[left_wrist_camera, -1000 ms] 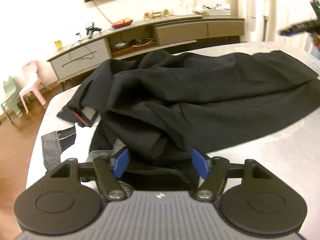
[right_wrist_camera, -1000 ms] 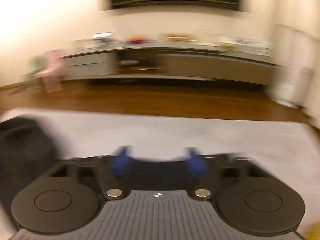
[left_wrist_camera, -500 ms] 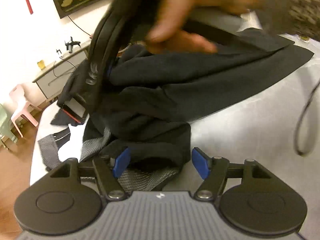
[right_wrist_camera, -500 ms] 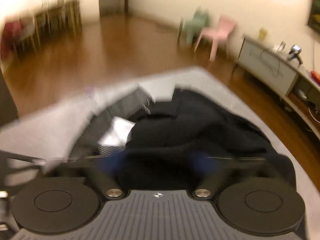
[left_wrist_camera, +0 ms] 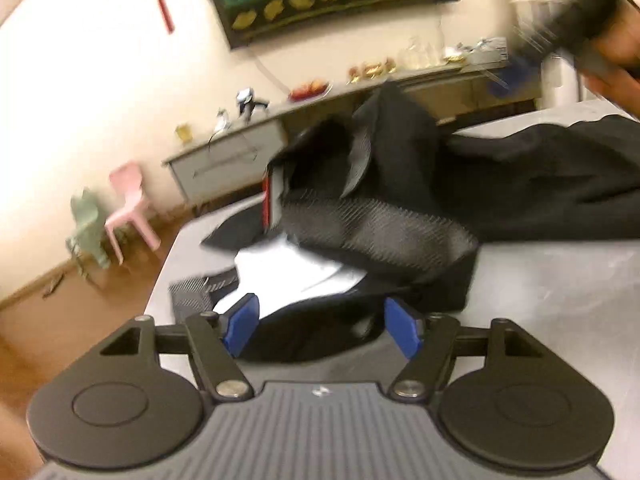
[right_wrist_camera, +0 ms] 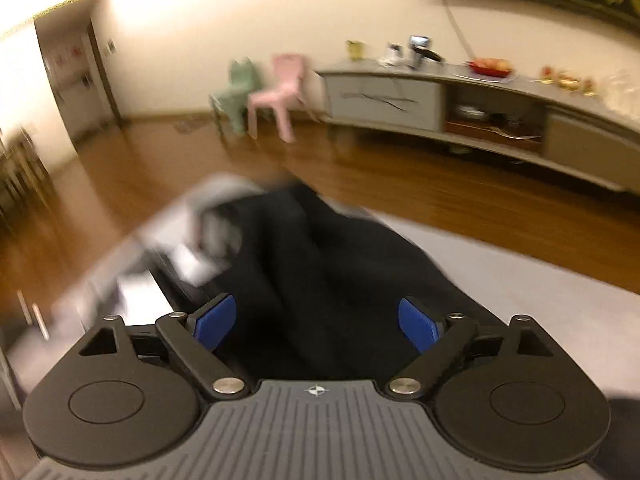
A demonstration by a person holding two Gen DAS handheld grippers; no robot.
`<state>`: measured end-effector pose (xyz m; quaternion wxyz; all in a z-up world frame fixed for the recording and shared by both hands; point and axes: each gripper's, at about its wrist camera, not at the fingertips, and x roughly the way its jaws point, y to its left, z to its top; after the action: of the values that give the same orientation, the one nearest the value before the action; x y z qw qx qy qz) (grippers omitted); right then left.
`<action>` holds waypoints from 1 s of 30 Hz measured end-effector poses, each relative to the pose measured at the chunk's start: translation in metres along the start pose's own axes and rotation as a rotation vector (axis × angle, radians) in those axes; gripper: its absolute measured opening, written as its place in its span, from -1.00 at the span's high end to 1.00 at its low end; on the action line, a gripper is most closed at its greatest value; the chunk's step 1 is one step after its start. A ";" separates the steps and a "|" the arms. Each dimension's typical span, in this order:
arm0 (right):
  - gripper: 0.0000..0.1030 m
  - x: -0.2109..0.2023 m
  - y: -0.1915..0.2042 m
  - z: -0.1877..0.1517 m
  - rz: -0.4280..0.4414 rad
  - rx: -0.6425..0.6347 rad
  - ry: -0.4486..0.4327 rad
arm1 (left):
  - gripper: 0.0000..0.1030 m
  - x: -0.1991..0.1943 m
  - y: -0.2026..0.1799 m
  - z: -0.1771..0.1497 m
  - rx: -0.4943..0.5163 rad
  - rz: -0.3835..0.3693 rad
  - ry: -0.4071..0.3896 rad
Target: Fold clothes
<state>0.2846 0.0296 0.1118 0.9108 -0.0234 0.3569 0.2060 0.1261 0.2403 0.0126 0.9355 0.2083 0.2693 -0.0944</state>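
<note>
A black garment (left_wrist_camera: 520, 184) lies bunched on the grey table (left_wrist_camera: 560, 280), with a grey patterned lining (left_wrist_camera: 372, 236) and a white inner panel (left_wrist_camera: 288, 272) turned out at its near end. My left gripper (left_wrist_camera: 322, 326) is open, its blue pads on either side of the garment's near black edge. In the right wrist view the same black garment (right_wrist_camera: 320, 272) fills the space ahead of my right gripper (right_wrist_camera: 316, 322), which is open just above the cloth. The right gripper and hand show blurred at the top right of the left wrist view (left_wrist_camera: 588, 12).
A long grey sideboard (right_wrist_camera: 460, 100) with small items stands against the far wall. A pink chair (right_wrist_camera: 280, 88) and a green chair (right_wrist_camera: 236, 92) stand on the wooden floor (right_wrist_camera: 400, 184). The table's left edge (left_wrist_camera: 164, 280) is close to the garment.
The garment's near end has been flipped over, exposing the grey lining and white panel. The right gripper has swung from over the left view to the garment's end. Both views are motion-blurred.
</note>
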 end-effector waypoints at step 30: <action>-0.98 -0.174 -0.181 -0.252 -0.348 0.233 0.114 | -0.52 -0.016 0.119 -0.033 -1.013 0.115 0.141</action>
<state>0.0792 -0.2462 0.0204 0.9075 0.0093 0.4199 0.0012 0.1316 0.3629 0.0366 0.9023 -0.2505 0.3319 0.1139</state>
